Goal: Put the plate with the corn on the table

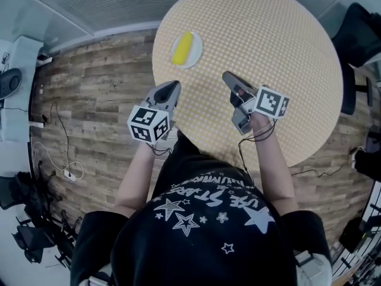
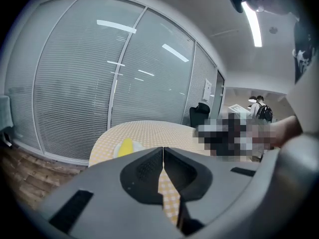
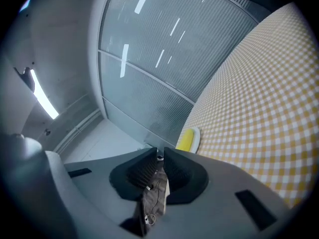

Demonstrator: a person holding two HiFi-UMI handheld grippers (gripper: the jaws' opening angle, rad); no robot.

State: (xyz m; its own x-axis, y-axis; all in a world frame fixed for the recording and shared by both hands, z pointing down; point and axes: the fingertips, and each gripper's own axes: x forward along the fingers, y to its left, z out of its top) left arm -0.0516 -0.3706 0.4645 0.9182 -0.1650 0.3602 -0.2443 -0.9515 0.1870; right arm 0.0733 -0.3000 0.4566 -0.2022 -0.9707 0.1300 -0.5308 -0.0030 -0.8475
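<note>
A white plate (image 1: 196,57) with a yellow corn cob (image 1: 182,47) rests on the round yellow-checked table (image 1: 268,34), near its left edge. My left gripper (image 1: 174,87) hovers at the table's rim just below the plate, shut and empty. My right gripper (image 1: 227,76) floats over the table to the right of the plate, its jaws drawn together to a thin slit with nothing between them. The left gripper view shows the corn (image 2: 125,147) beyond the closed tips of the left gripper (image 2: 163,149). In the right gripper view the corn (image 3: 185,140) lies just past the right gripper (image 3: 160,153).
A black chair (image 1: 363,31) stands at the table's right side. Cables (image 1: 62,165) trail over the wooden floor on the left. A glass wall with blinds (image 2: 75,83) runs behind the table, and a person with a backpack (image 2: 260,109) stands far off.
</note>
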